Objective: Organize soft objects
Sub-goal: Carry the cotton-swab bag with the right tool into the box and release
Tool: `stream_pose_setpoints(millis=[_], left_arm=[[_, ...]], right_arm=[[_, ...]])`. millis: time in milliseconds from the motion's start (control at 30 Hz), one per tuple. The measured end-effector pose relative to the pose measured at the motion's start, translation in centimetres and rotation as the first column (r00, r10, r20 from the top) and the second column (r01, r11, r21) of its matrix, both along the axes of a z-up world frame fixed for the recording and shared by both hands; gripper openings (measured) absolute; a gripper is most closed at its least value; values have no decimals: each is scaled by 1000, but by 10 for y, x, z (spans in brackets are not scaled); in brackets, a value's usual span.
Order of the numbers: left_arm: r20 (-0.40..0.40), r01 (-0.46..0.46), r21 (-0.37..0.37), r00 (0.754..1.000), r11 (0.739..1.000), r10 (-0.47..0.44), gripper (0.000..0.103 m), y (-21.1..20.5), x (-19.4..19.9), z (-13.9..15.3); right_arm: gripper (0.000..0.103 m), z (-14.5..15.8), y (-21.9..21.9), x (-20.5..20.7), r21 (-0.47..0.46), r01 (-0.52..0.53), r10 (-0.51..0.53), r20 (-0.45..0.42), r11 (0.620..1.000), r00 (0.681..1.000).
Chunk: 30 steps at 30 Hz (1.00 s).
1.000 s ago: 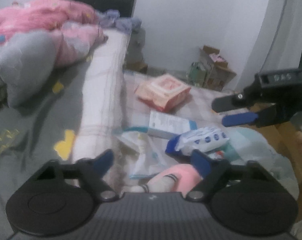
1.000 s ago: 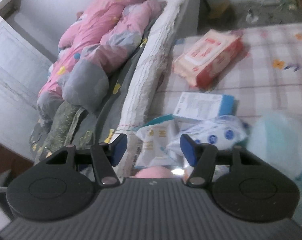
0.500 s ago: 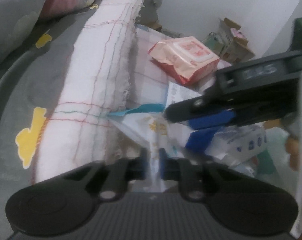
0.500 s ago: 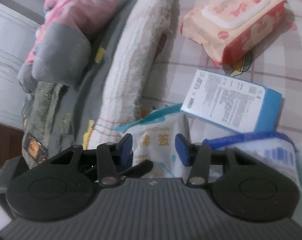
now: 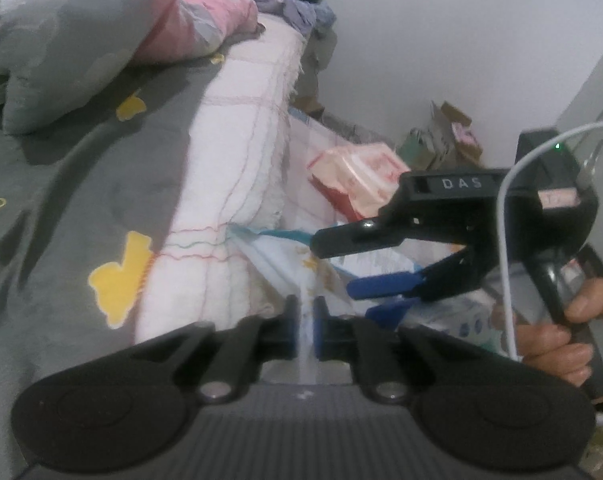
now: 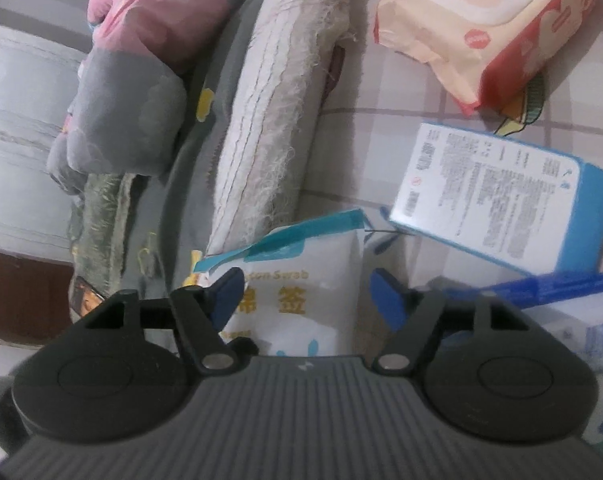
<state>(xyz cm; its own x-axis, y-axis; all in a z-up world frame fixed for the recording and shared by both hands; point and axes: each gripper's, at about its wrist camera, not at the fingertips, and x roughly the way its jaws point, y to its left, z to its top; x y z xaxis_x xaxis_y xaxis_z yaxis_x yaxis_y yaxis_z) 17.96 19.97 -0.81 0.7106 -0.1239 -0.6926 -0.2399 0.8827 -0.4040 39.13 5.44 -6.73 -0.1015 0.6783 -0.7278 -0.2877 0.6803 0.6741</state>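
The bed point(image 5: 61, 208) fills the left side of both views, its grey cover with yellow shapes carrying a heaped pink and grey quilt point(image 5: 113, 24) toward the far corner, and a white folded blanket point(image 5: 237, 184) runs along the bed's near edge. Beside that edge lies a checked mat point(image 6: 381, 92) holding the small goods: a pink wet-wipe pack point(image 6: 489, 28) toward its far side, a blue and white box point(image 6: 501, 196) nearer, and, against the blanket's edge, the white cotton swab bag point(image 6: 301, 304) with a teal top strip. The left gripper point(image 5: 301, 328) is pinched tight on a thin fold of that bag. The right gripper point(image 6: 305, 300) straddles the bag's printed face; its jaws are opening, and the pads look clear of the plastic on both sides. A person's hand point(image 5: 557, 336) holds its handle at the right edge of the left view. The likely trouble is the thin film: a pinch on one flimsy fold could slip or tear as the bag lifts, and if the teal top is unsealed, tilting may spill swabs. The two grippers also sit close together, so closing the right one could knock the left.
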Motion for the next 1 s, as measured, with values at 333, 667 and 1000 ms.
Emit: stream_pose_setpoints(millis=[333,667,1000], left_arm=[[92,-46,-48,995,998,51,7,6,-18,19],[146,-2,-8,989,1000,3,7,-28,-31,54],[199,222,27,954,975,-222,8,-126,-10,89]], right_arm=[[61,14,3,-12,125,18,-10,-68,992,998],[43,63,-35,-40,164,22,-32,53,986,998],[39,118,-162,-69,185,147,-183,196,972,963]])
